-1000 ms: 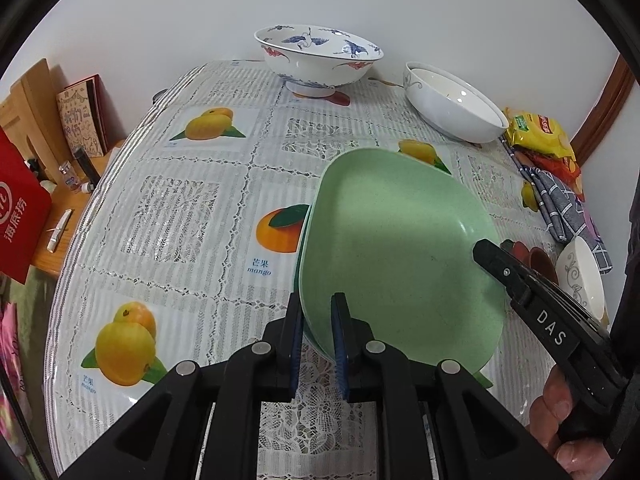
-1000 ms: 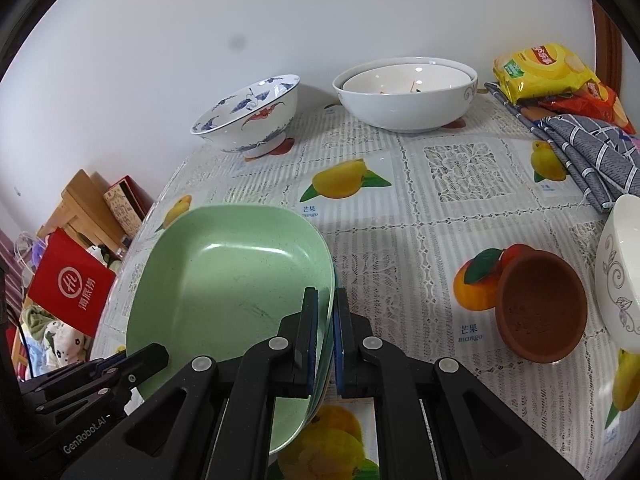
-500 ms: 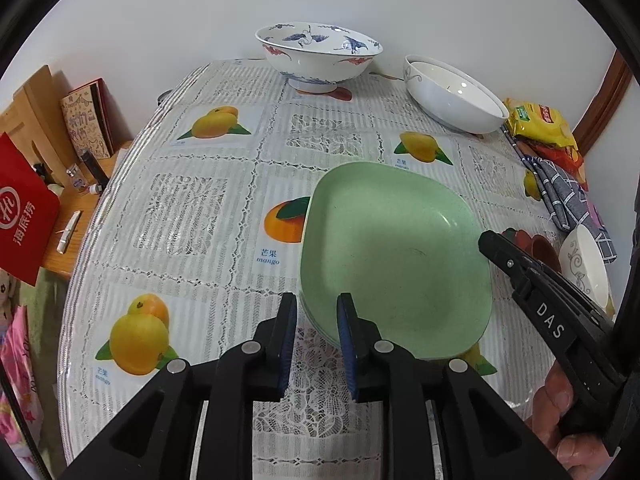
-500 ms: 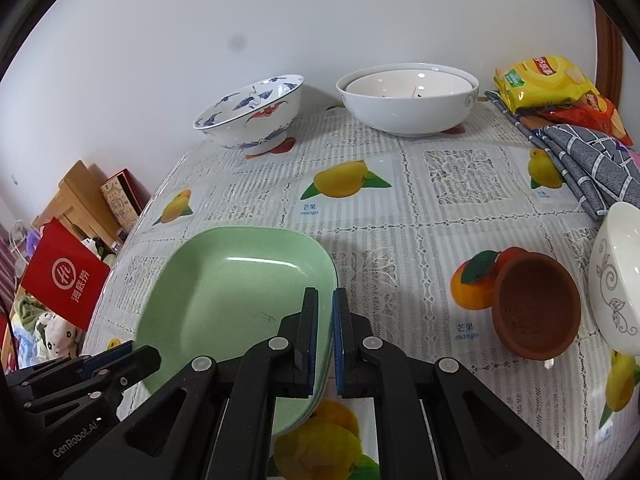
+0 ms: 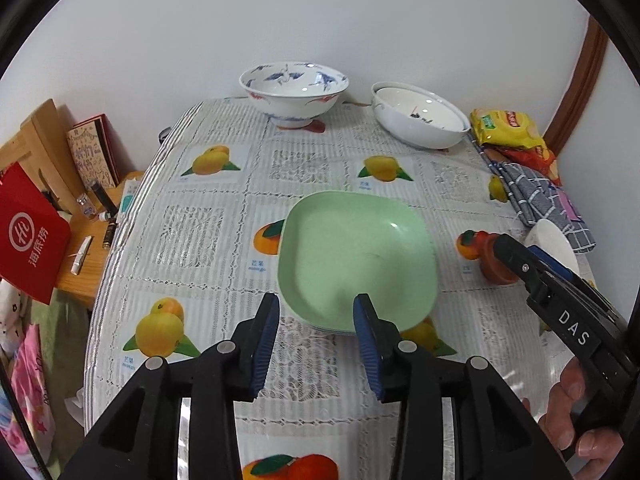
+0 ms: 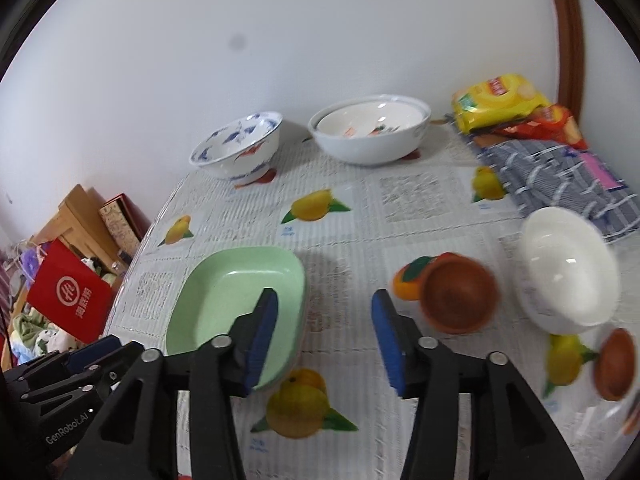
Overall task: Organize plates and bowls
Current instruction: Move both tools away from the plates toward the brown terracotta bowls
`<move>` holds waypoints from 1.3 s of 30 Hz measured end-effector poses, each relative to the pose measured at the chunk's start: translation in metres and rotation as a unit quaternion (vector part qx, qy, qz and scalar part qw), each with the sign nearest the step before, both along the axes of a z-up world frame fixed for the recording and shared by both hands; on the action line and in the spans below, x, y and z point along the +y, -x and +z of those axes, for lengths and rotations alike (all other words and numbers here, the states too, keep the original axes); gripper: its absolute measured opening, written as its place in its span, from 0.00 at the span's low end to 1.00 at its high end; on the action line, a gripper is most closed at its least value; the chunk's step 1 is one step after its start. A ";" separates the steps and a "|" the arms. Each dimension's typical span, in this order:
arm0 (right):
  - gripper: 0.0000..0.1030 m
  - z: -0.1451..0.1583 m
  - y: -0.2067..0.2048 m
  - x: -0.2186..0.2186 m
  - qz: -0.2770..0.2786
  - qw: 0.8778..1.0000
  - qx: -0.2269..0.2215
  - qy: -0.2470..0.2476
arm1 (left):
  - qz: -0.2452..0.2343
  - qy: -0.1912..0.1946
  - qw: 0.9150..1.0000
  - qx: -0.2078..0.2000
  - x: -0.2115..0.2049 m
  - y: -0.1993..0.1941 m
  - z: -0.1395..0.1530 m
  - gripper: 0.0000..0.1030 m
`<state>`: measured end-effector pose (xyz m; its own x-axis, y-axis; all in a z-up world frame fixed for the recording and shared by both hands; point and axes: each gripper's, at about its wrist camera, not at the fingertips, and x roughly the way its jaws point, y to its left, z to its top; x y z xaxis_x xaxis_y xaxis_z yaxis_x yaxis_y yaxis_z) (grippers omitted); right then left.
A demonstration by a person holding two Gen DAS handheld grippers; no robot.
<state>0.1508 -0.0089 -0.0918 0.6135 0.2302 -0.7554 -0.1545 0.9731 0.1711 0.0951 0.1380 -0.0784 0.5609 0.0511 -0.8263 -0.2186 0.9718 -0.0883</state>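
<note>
Two grippers hang above the desk (image 5: 200, 240), both tilted steeply down toward its fruit-print cloth. The left gripper (image 5: 316, 340) sits at 6 o'clock in its own view, its blue-padded fingers (image 5: 264, 344) parted and opening, the near rim of the green plate stack (image 5: 356, 256) showing in the gap below them without either pad touching it. The right gripper (image 6: 324, 336) is likewise low at 6 o'clock in its own view, its fingers (image 6: 262, 336) spread wider and opening, with bare cloth between them; its left finger overlaps the green plates (image 6: 236, 296) in the picture but does not press on them. Neither gripper holds anything. In the left view the right gripper's black body reaches in from 4 o'clock, with a hand (image 5: 576, 408) wrapped around its grip at the lower right edge.

The green plates lie flat near the middle of the desk, several rims stacked. At 12 o'clock, by the wall, stands a blue-patterned bowl (image 5: 294, 92), and at 1 o'clock beside it a white bowl (image 5: 420, 120) with a second one nested inside. At 3 o'clock from the plates are a small brown bowl (image 6: 460, 292) and, just beyond it, a white bowl with a plain inside (image 6: 568, 268); another brown dish (image 6: 616, 364) lies at 4 o'clock. Snack packets (image 6: 500, 100) and a checked cloth (image 6: 552, 172) occupy the far right corner.
</note>
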 end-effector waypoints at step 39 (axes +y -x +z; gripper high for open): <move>0.63 -0.012 0.086 -0.257 -0.225 0.973 0.006 0.058 | -0.100 -0.012 0.995 0.002 -0.193 -0.030 -0.022 0.38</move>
